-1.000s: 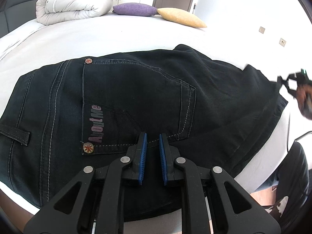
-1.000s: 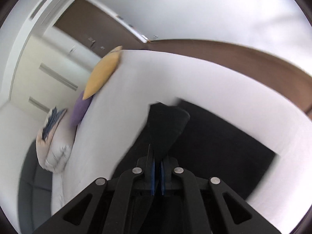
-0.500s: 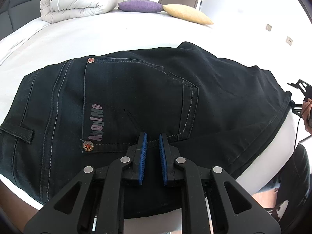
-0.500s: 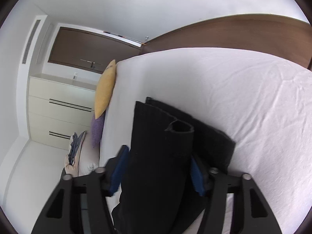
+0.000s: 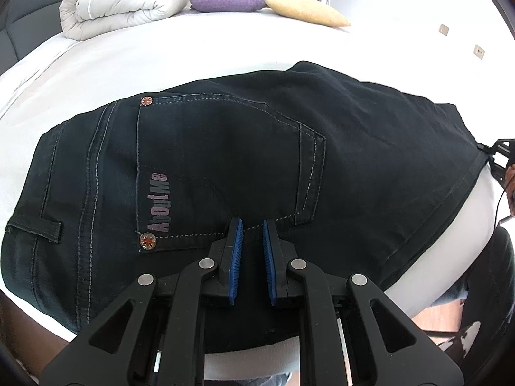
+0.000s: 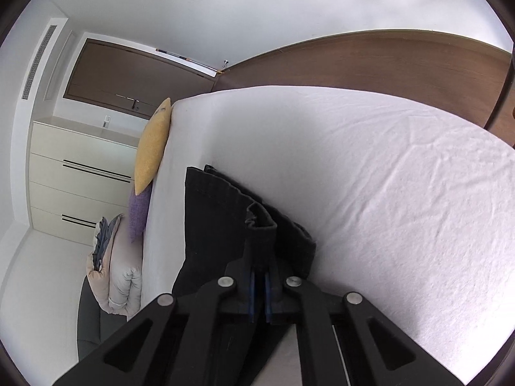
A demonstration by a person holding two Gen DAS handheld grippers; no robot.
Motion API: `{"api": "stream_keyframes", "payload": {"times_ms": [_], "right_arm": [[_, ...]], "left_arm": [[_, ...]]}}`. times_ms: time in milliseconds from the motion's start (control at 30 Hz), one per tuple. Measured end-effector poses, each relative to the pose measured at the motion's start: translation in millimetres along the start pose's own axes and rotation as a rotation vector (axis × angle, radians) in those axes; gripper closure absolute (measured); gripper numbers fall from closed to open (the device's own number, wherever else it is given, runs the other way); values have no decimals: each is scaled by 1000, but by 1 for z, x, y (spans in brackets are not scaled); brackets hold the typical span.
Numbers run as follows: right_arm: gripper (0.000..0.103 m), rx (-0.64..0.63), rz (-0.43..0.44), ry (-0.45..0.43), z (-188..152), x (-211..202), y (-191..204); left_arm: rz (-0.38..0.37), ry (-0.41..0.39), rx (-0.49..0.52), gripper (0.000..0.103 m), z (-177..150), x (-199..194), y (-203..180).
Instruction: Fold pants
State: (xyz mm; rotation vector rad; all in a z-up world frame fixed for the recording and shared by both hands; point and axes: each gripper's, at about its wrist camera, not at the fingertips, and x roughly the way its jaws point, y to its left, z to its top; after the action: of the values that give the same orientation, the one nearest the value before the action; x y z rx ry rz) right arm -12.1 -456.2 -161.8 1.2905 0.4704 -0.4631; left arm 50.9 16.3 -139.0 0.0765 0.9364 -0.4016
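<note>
The wide white-sheeted bed [image 5: 167,61] carries the dark black denim pants [image 5: 225,160], lying flat near its edge with the back pocket and waistband up. The cloth looks heavy for a garment, limp rather than stiff, and rough enough not to slip; thick seams and hems should give the surest hold. The right gripper [image 6: 258,276] has its fingers pressed onto a bunched hem end of the leg, which appears lifted. The left gripper [image 5: 250,234] hovers at the pocket's lower edge, fingers slightly apart, holding nothing.
</note>
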Motion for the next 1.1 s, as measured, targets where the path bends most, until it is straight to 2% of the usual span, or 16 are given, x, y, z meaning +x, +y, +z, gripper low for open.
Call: {"api": "stream_keyframes", "payload": {"times_ms": [400,533,567,633,667,700,733,767,800,867,933,967,1000,1100], "right_arm": [[102,13,-7,5,-2,-1,-7],[101,-30,36,47,4,0,-10],[97,-28,44,47,5,-4,-10],[90,-73,-21,-37,10,-27,-5],[63,-93,-66,-67,11,-35,-1],[49,-121,-132,-131,10,-50,8],[45,-152,-124,-163,7,-59,16],[47,-201,-99,-165,3,-63,28],[50,-280,-63,-125,-9,-61,49],[65,-379,-4,-24,-35,-46,81],[69,-482,107,141,-81,-14,120],[71,-508,144,196,-97,-2,130],[73,-551,180,291,-127,20,146],[73,-631,192,456,-180,63,168]], "left_arm": [[3,4,27,90,1,-4,-2],[-5,-15,16,90,3,-3,0],[-13,-22,9,90,3,-3,1],[-31,-36,-7,90,-2,-8,6],[-38,-41,-13,90,-5,-11,9],[-43,-47,-20,90,-5,-12,11],[-43,-51,-22,90,-8,-14,11],[-43,-54,-24,90,-11,-16,12],[-39,-55,-26,90,-11,-16,12],[-32,-54,-23,90,-13,-19,11],[-20,-51,-16,90,-14,-20,10],[-16,-50,-13,90,-16,-21,8],[-8,-49,-5,90,-17,-23,6],[-3,-41,-5,90,-20,-28,5]]}}
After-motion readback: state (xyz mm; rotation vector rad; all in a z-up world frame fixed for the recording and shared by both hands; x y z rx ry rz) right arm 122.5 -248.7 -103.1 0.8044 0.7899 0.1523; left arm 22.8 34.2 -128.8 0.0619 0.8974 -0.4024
